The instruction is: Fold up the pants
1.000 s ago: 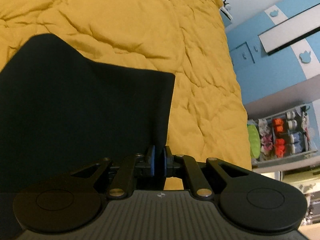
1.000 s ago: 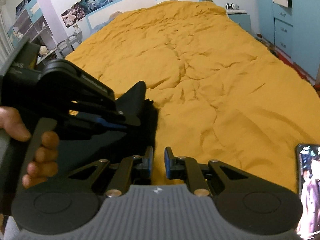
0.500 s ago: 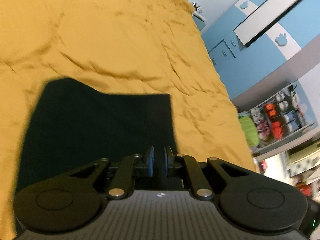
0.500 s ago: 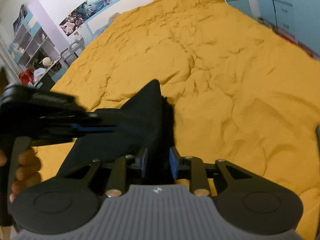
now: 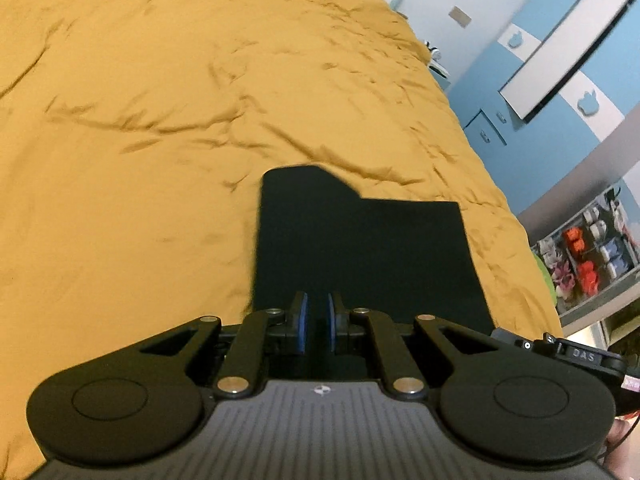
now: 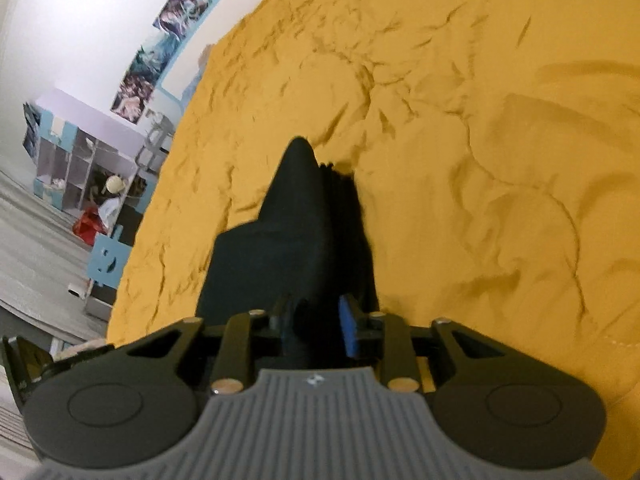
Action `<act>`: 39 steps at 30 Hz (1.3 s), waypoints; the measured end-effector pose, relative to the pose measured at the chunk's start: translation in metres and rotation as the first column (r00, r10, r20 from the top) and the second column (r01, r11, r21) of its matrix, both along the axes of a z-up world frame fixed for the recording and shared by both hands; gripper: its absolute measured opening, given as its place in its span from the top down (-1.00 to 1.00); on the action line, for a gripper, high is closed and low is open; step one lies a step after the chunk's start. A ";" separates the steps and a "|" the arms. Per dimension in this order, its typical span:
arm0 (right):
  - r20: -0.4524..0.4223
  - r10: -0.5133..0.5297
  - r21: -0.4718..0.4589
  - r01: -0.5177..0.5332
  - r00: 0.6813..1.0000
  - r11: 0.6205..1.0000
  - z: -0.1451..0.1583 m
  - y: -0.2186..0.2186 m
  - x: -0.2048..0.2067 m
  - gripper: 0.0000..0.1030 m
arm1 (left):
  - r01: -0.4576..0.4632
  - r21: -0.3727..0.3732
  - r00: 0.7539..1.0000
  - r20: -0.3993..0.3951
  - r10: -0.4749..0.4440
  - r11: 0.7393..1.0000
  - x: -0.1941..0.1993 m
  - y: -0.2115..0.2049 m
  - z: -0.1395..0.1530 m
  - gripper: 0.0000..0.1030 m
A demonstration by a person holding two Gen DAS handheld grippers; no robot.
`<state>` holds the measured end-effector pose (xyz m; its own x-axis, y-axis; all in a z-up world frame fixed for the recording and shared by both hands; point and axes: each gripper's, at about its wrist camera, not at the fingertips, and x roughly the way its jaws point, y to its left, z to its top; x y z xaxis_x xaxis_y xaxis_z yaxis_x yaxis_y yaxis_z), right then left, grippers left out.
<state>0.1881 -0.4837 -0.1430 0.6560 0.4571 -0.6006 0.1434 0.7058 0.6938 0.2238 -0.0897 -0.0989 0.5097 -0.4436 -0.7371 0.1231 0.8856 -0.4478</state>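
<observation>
A: What has the left claw got?
B: Its blue pads stand a narrow gap apart with the near edge of the black pants between them; it appears clamped on the cloth.
A: And the right claw?
B: Pinched on a bunched fold of the same pants, which rise to a peak beyond it.
A: Where do they lie?
B: Folded flat on the wrinkled mustard duvet of the bed, with blue cupboards at its far side.
</observation>
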 end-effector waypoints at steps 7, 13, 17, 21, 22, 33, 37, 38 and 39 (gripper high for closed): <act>0.102 0.046 -0.127 -0.033 0.994 0.991 0.056 0.016 -0.007 0.96 | 0.021 -0.035 1.000 0.014 -0.020 0.999 -0.003 0.010 -0.003 0.81; -0.018 -0.004 -0.226 0.000 1.000 0.974 0.003 0.017 -0.001 0.96 | 0.073 0.044 0.997 -0.024 -0.072 0.996 0.000 -0.003 -0.027 0.85; -0.020 0.000 -0.251 -0.005 1.000 0.968 -0.005 0.018 -0.003 0.96 | 0.060 0.051 0.996 -0.070 -0.056 0.997 0.003 0.003 -0.041 0.89; 0.003 0.036 -0.360 -0.032 0.999 0.932 0.014 0.023 0.001 0.70 | 0.063 0.002 0.998 -0.031 -0.063 0.998 0.008 0.011 -0.023 0.89; 0.022 0.047 -0.389 -0.034 0.999 0.921 0.021 0.025 0.003 0.70 | 0.062 -0.016 0.998 -0.011 -0.063 0.998 0.009 0.013 -0.018 0.89; 0.162 0.130 -0.490 -0.035 0.978 0.871 0.047 0.042 0.077 0.85 | 0.116 -0.095 0.988 0.116 -0.105 0.989 0.083 -0.025 -0.009 0.89; 0.147 0.142 -0.533 -0.043 0.979 0.845 0.029 0.049 0.103 0.88 | 0.084 -0.043 0.992 0.096 -0.080 0.996 0.099 -0.035 -0.031 0.89; 0.134 0.133 -0.541 -0.040 0.982 0.840 0.022 0.049 0.108 0.92 | 0.071 -0.048 0.994 0.086 -0.067 0.996 0.102 -0.032 -0.037 0.89; 0.120 0.123 -0.543 -0.038 0.985 0.839 0.015 0.048 0.112 1.00 | 0.056 -0.050 0.996 0.078 -0.051 0.997 0.105 -0.030 -0.043 0.91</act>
<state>0.3000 -0.4362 -0.1277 0.7292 0.1452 -0.6688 -0.0017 0.9776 0.2104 0.3289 -0.1193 -0.1417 0.5386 -0.5086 -0.6717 0.2056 0.8525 -0.4806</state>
